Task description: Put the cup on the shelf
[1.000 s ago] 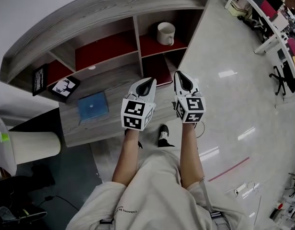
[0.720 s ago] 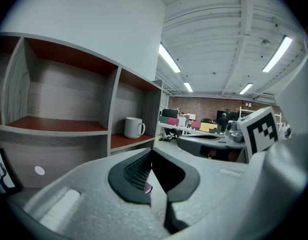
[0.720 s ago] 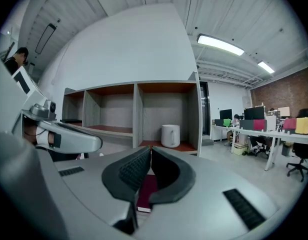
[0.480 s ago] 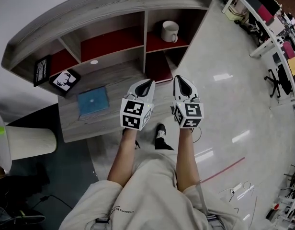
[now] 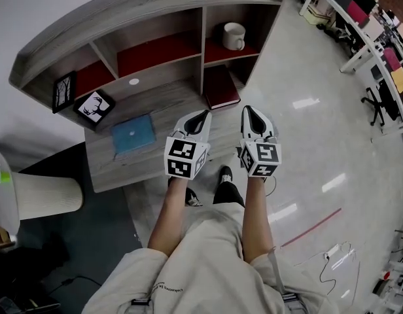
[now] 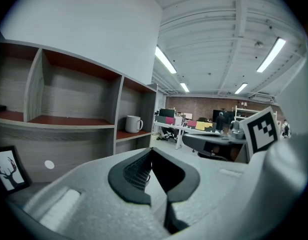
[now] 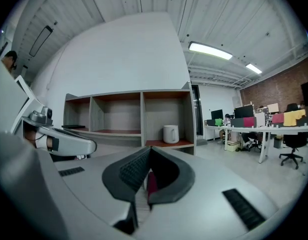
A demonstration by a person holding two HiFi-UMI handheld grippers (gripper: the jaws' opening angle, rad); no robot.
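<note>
Cup [image 5: 233, 36] stays in the shelf's [image 5: 156, 5] top right compartment while you have edged back slightly. The left gripper [image 5: 202, 114] and right gripper [image 5: 251, 110] hold their fingers together on nothing, so placing looks done.

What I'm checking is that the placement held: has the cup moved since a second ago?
No. The cup sits in the same upper right compartment of the shelf; only the view shifted.

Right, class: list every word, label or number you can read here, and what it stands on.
No text reads clearly.
Print on the shirt hem: too small to read.
The left gripper and right gripper carry square markers only, no words.
</note>
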